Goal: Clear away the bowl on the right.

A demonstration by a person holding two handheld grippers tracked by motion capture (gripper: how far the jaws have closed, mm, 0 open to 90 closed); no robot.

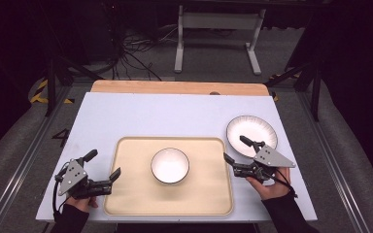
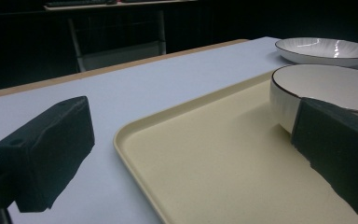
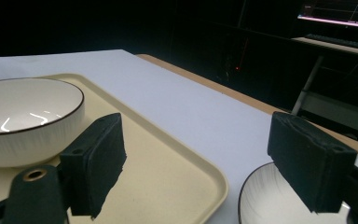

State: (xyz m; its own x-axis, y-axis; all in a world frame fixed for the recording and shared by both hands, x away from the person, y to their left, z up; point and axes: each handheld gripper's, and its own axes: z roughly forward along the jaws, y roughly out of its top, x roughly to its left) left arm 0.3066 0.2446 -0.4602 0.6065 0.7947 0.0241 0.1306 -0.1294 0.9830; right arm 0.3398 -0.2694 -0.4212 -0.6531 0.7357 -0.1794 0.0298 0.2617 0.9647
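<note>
A white bowl with a dark rim (image 1: 170, 165) (image 2: 335, 91) (image 3: 25, 119) stands in the middle of a beige tray (image 1: 131, 194) (image 2: 214, 163) (image 3: 177, 168). A white ribbed plate (image 1: 260, 128) (image 2: 325, 49) (image 3: 270, 200) lies on the table right of the tray. My left gripper (image 1: 103, 166) (image 2: 191, 156) is open at the tray's left edge, one jaw over the tray and one over the table. My right gripper (image 1: 237, 149) (image 3: 200, 161) is open between the tray's right edge and the plate, one jaw over the plate's near rim. Neither holds anything.
The white tabletop (image 1: 141, 116) has a wooden strip (image 1: 175, 87) along its far edge. Beyond the table are a white desk frame (image 1: 218, 29) and loose cables (image 1: 131, 53) on the floor. Metal rails (image 1: 14, 170) run along both sides.
</note>
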